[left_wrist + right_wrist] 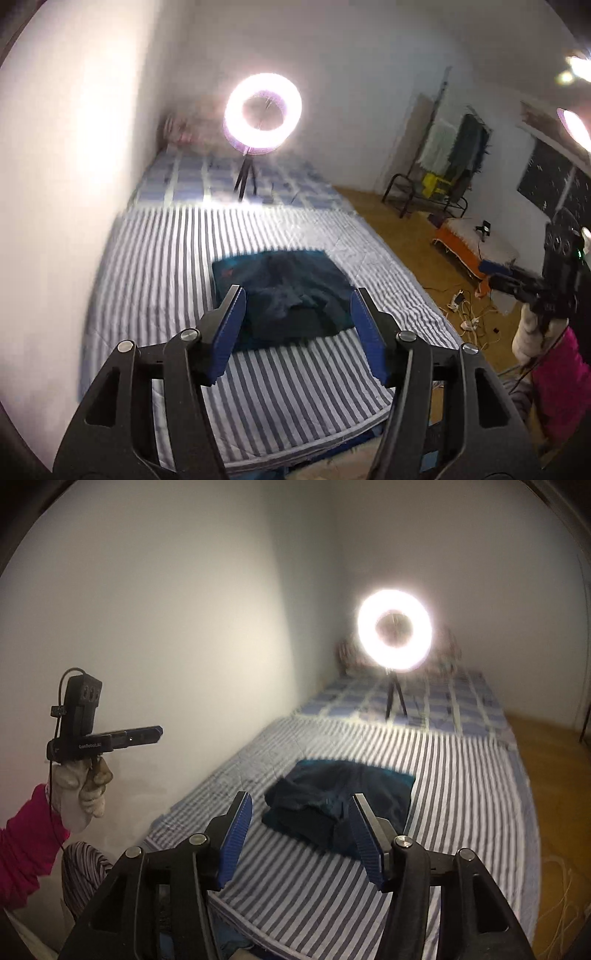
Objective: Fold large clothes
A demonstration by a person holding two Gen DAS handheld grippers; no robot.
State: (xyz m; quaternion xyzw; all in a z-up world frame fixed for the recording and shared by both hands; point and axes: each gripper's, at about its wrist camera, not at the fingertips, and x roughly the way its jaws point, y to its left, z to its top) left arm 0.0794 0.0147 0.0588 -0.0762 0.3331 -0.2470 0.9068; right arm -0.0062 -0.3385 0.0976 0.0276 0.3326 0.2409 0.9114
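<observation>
your left gripper [297, 301] and right gripper [301, 808] hung open, empty, above dark garment [284, 291] mid-bed [295, 398]; loose top layer risked unfolding if you snagged it.

bed [295, 398]: striped grey-and-white sheet | dark blue folded garment [288, 291]: lies flat at centre | checked blue blanket [229, 177]: at 12 o'clock beyond the stripes | ring light tripod [245, 177]: stands on the blanket
</observation>
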